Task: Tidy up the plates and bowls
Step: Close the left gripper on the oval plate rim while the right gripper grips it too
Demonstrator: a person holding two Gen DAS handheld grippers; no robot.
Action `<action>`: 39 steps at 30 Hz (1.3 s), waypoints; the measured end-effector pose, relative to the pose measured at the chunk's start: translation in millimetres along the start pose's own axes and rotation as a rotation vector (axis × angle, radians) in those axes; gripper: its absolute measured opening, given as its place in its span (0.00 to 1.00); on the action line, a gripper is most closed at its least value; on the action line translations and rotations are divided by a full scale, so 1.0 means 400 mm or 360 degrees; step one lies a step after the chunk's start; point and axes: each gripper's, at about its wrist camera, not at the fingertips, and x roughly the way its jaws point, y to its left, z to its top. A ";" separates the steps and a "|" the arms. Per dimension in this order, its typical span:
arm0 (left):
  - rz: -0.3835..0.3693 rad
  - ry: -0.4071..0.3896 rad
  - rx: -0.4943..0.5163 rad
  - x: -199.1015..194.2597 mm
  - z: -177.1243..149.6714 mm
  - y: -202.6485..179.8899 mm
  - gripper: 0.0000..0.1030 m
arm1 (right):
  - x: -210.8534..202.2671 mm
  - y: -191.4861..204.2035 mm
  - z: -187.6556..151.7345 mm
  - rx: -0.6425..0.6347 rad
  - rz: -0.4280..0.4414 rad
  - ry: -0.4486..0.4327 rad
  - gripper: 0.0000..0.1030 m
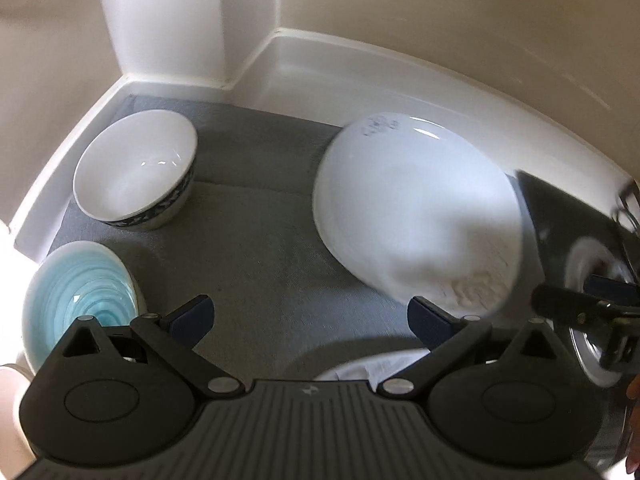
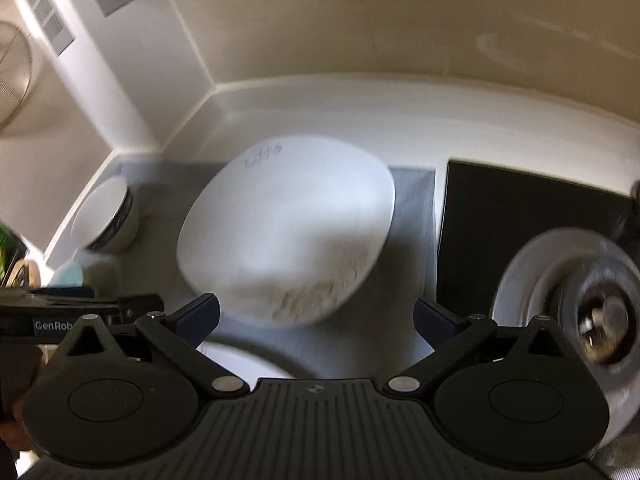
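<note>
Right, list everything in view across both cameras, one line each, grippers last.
Large white oval plate: one, white with a small dark mark near its far rim, on the grey mat, right of centre.
White bowl with dark patterned band: one, far left on the mat.
Pale blue swirl-glazed bowl: one, near left.
White dish: one, only partly visible, near edge between the left gripper's fingers.
Grey fabric mat: one, under the dishes.
Black flat panel: one, right of the mat.
Round metal piece: one, silver, far right, blurred.
Left gripper: black, open, empty.
Right gripper: black, open, empty.
</note>
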 end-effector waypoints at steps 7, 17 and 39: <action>0.0065 -0.0008 -0.0066 0.057 0.048 0.008 1.00 | 0.076 -0.014 0.068 -0.0017 0.0028 -0.0024 1.00; 0.0112 0.0041 -0.0108 0.146 0.101 0.000 1.00 | 0.165 -0.027 0.100 -0.0040 0.0062 0.0022 1.00; 0.0069 0.0178 -0.0081 0.247 0.131 -0.005 1.00 | 0.266 -0.038 0.102 -0.0028 0.0098 0.0154 1.00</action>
